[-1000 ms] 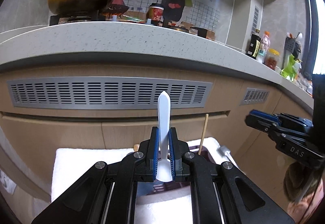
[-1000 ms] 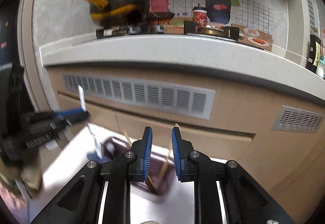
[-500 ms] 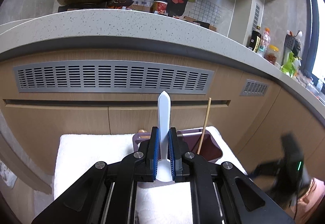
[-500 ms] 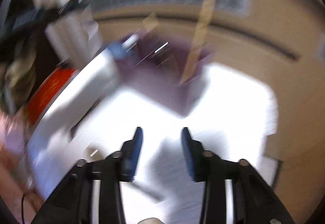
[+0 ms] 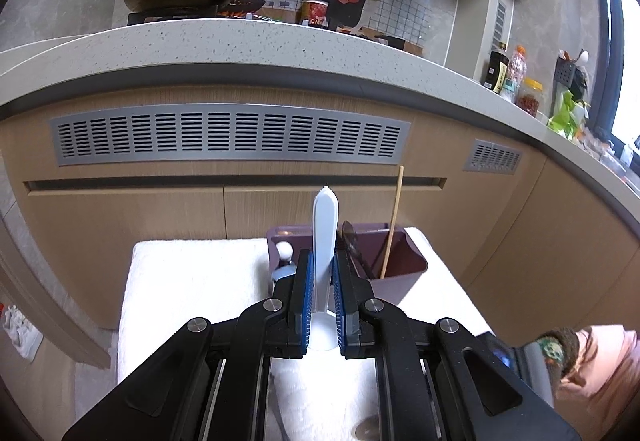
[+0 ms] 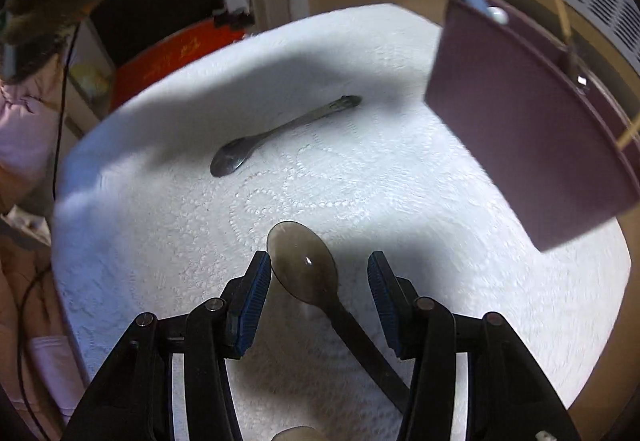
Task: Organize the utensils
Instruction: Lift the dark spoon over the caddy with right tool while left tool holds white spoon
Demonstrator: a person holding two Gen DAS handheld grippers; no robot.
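A white plastic spoon [image 5: 325, 241] was clamped upright in the left gripper [image 5: 323, 305] before the purple utensil holder [image 5: 404, 261]; the right gripper [image 6: 318, 295] was held wide over a dark spoon [image 6: 306, 267] on the white towel [image 6: 360, 169].

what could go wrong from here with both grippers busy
The left gripper pinches the white spoon low on its handle, so it may pivot or slip on the way into the holder. The right gripper has open jaws around the dark spoon bowl, not the handle; closing there could skid off. The holder already has a chopstick, which the white spoon might knock.
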